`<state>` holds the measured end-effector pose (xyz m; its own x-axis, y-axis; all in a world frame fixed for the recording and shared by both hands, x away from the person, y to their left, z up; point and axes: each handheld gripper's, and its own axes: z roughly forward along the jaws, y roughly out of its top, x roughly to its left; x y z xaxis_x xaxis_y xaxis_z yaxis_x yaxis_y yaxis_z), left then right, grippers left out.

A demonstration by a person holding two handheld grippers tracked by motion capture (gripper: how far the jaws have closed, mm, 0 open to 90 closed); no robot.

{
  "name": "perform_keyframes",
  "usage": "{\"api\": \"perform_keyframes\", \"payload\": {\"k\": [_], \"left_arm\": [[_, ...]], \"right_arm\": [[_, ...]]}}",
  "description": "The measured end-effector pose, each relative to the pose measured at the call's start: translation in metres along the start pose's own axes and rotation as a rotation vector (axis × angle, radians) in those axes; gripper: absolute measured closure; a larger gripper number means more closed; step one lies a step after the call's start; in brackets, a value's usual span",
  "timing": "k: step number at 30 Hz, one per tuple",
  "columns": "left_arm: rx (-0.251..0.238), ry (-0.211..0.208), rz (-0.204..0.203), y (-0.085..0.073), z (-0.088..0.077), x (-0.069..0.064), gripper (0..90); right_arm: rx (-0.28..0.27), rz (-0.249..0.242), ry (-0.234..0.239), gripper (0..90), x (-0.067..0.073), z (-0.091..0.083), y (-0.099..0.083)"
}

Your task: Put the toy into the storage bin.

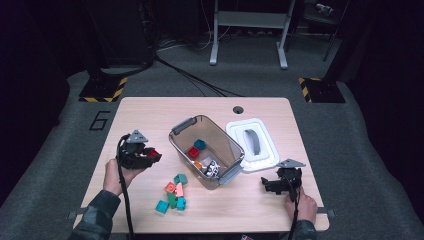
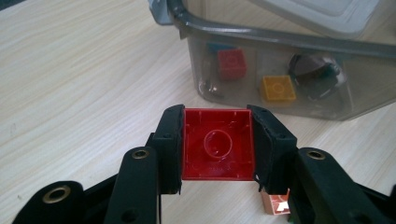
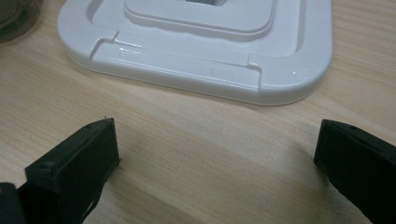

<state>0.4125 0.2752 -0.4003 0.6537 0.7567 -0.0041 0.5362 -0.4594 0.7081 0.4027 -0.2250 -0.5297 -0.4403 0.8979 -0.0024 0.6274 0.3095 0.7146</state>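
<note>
Clamping a red square plastic building block [image 2: 217,143] between its two black jaws, hollow underside toward the camera, the left gripper [image 1: 150,155] sits just left of the clear plastic storage bin with grey handles [image 1: 231,145]. In the left gripper view the bin's near wall stands just ahead of the block, with a red brick [image 2: 232,63] and a yellow brick [image 2: 278,88] seen through it. The left hand [image 1: 116,176] holds its gripper above the light wooden table [image 1: 150,112]. The right gripper [image 1: 268,184], jaws spread wide with nothing between them, rests low near the white plastic lid [image 3: 196,51]. From above, loose teal, green and orange blocks [image 1: 174,194] lie before the bin.
</note>
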Motion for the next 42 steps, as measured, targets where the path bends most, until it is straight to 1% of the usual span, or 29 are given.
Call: {"api": "perform_keyframes", "payload": {"k": [5, 6, 9, 13, 15, 17, 20, 21, 25, 26, 31, 33, 35, 36, 37, 39, 42], "left_arm": [[-0.014, 0.001, 0.013, 0.009, -0.003, -0.001, 58.8], [-0.01, -0.002, 0.021, 0.011, -0.004, -0.001, 58.8], [-0.016, -0.003, 0.03, 0.016, -0.007, -0.002, 58.7], [-0.022, 0.0, 0.032, 0.023, -0.01, -0.001, 58.8], [-0.025, 0.0, 0.034, 0.028, -0.012, 0.0, 58.7], [-0.04, 0.001, 0.029, 0.032, -0.013, 0.0, 58.8], [-0.041, 0.006, 0.044, 0.041, -0.015, -0.001, 58.8], [-0.039, 0.006, 0.049, 0.044, -0.016, -0.001, 58.8], [-0.057, 0.011, 0.07, 0.06, -0.018, -0.004, 58.8], [-0.06, 0.013, 0.081, 0.064, -0.019, -0.005, 58.8], [-0.07, 0.006, 0.111, 0.081, -0.016, -0.014, 58.8], [-0.074, -0.003, 0.109, 0.087, -0.014, -0.017, 58.8], [-0.077, -0.006, 0.119, 0.092, -0.01, -0.019, 58.7], [-0.084, -0.007, 0.113, 0.094, -0.007, -0.02, 58.8], [-0.079, -0.009, 0.124, 0.096, -0.005, -0.021, 58.7], [-0.078, -0.011, 0.131, 0.1, 0.0, -0.023, 58.8], [-0.074, -0.022, 0.131, 0.106, 0.008, -0.027, 58.7]], "right_arm": [[0.001, 0.002, 0.0, 0.0, 0.0, 0.0, 0.0], [0.001, 0.002, 0.0, 0.0, 0.0, 0.0, 0.0], [0.001, 0.007, 0.0, 0.0, 0.0, 0.0, 0.0], [0.003, 0.012, -0.001, 0.0, 0.001, 0.0, 0.0], [0.001, 0.007, 0.001, 0.0, 0.0, 0.0, 0.0], [0.004, 0.012, -0.001, 0.0, 0.001, 0.0, 0.0], [0.003, 0.008, -0.001, 0.0, 0.0, 0.0, 0.0], [0.003, 0.013, 0.0, 0.0, 0.001, 0.0, 0.0], [0.002, 0.011, 0.002, 0.0, 0.001, 0.0, 0.0], [0.003, 0.012, 0.002, 0.0, 0.001, 0.0, 0.0], [0.0, 0.009, 0.002, 0.0, 0.0, 0.0, 0.0], [0.0, 0.008, 0.002, 0.0, 0.0, 0.0, 0.0], [0.0, 0.008, 0.002, 0.0, 0.0, 0.0, 0.0], [0.0, 0.007, 0.002, 0.0, 0.0, 0.0, 0.0], [0.0, 0.007, 0.002, 0.0, 0.0, 0.0, 0.0], [0.001, 0.011, 0.002, 0.0, 0.0, 0.0, 0.0], [0.0, 0.007, 0.002, 0.0, 0.0, 0.0, 0.0]]}}
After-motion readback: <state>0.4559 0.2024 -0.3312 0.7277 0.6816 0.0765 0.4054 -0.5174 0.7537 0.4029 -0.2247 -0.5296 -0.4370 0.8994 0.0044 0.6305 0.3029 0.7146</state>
